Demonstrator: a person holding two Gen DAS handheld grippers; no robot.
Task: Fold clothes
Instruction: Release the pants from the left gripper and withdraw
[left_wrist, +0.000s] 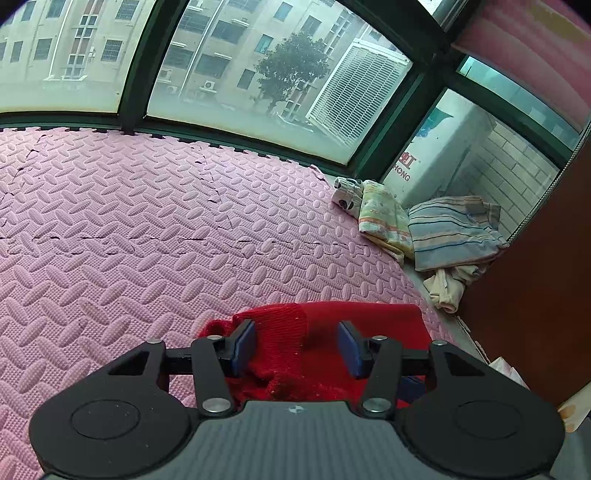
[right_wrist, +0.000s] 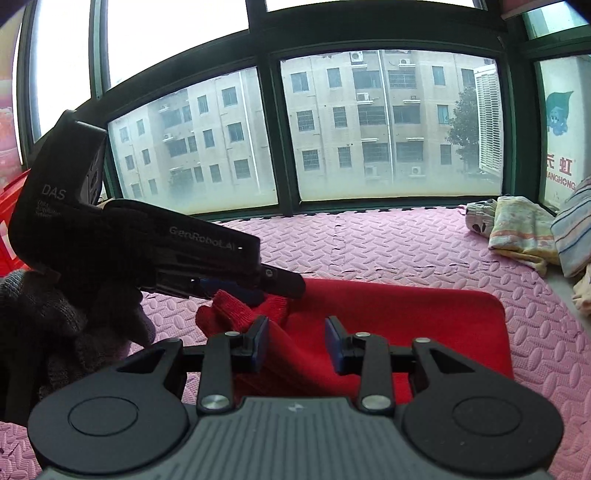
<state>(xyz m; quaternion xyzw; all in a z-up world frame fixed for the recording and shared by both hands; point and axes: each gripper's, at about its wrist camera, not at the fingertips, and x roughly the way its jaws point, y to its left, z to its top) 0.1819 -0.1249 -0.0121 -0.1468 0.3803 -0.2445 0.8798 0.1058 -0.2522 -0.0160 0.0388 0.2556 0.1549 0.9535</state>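
Note:
A red knit garment (left_wrist: 295, 354) lies on the pink foam mat (left_wrist: 147, 221), partly folded, with a bunched sleeve end at its left. My left gripper (left_wrist: 297, 345) is open, its blue pads on either side of a raised fold of the red fabric. In the right wrist view the red garment (right_wrist: 406, 325) spreads to the right and my right gripper (right_wrist: 295, 345) is open just above it. The left gripper's black body (right_wrist: 147, 251) comes in from the left, its tip over the sleeve end (right_wrist: 236, 310).
Folded clothes sit at the mat's far right: a pale patterned piece (left_wrist: 384, 218), a striped piece (left_wrist: 450, 232) and a cream piece (left_wrist: 447, 288). A window wall (left_wrist: 221, 74) bounds the far edge. A brown panel (left_wrist: 535, 295) stands at the right. A red crate (right_wrist: 11, 214) is at left.

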